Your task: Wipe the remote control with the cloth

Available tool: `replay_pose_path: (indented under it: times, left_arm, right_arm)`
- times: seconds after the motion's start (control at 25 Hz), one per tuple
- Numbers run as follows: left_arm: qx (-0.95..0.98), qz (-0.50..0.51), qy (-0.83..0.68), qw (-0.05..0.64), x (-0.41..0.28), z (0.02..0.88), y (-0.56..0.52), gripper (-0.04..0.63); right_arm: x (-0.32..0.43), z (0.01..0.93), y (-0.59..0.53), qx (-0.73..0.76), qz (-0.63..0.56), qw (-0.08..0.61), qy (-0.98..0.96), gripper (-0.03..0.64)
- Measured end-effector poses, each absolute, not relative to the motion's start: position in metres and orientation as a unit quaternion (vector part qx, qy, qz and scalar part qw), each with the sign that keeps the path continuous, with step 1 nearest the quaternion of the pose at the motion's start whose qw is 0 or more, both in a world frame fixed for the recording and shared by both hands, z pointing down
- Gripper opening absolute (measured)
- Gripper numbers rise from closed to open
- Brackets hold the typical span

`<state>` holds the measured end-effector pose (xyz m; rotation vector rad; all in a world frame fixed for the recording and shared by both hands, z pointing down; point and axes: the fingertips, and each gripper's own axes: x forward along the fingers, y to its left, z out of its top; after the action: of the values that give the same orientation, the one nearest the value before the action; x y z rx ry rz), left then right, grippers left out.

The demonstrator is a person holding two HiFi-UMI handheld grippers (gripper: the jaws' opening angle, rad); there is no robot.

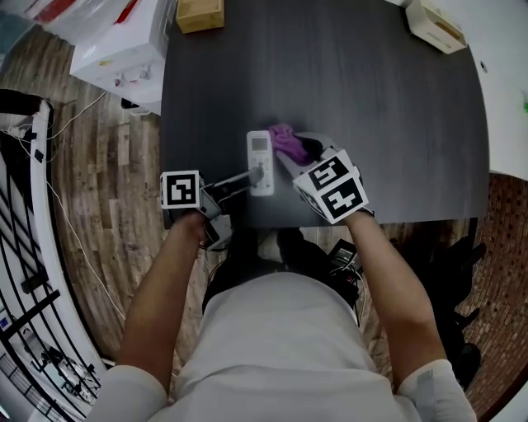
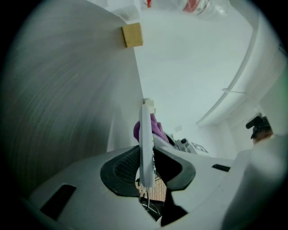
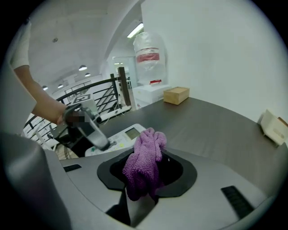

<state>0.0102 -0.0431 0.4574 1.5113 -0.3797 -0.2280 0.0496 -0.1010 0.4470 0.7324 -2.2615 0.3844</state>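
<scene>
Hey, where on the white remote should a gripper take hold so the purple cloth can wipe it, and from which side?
Probably the button end nearest the person, coming from the left. The remote control is a long, slim slab, so jaws close easily over its thickness, as the left gripper does. That leaves the display end free for the cloth in the right gripper.

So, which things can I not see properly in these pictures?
Button print on the remote control: too small in the head view, edge-on in the left gripper view.
Whether the cloth touches the remote control: the cloth itself hides the gap in the right gripper view.
The cardboard box: cut off by the head view's top edge.
</scene>
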Motion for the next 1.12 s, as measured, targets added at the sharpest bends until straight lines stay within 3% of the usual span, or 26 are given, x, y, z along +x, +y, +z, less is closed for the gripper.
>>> replay_pose_path:
  times: [0.36,0.56,0.76,0.96,1.12]
  left_arm:
    - [0.672,-0.115,-0.235,0.692,-0.008,0.47,-0.056,0.097]
    - [0.726,-0.022,-0.267,0.633,-0.009,0.48,-0.059,0.097]
    - [0.797,0.125,-0.282,0.519,-0.005,0.482,-0.051,0.097]
    - [0.84,0.205,-0.224,0.449,0.007,0.476,-0.03,0.097]
    - [0.853,0.25,-0.212,0.407,0.009,0.477,-0.023,0.097]
  right_arm:
    - [0.041,0.459,-0.015,0.237,0.195,0.364,-0.879,0.129]
    - [0.032,0.458,0.047,0.121,0.201,0.378,-0.895,0.13]
    - [0.057,0.458,0.007,0.185,0.17,0.404,-0.879,0.129]
    - [0.076,0.423,-0.068,0.258,0.049,0.423,-0.867,0.129]
    - [0.043,0.401,-0.095,0.219,-0.085,0.449,-0.862,0.129]
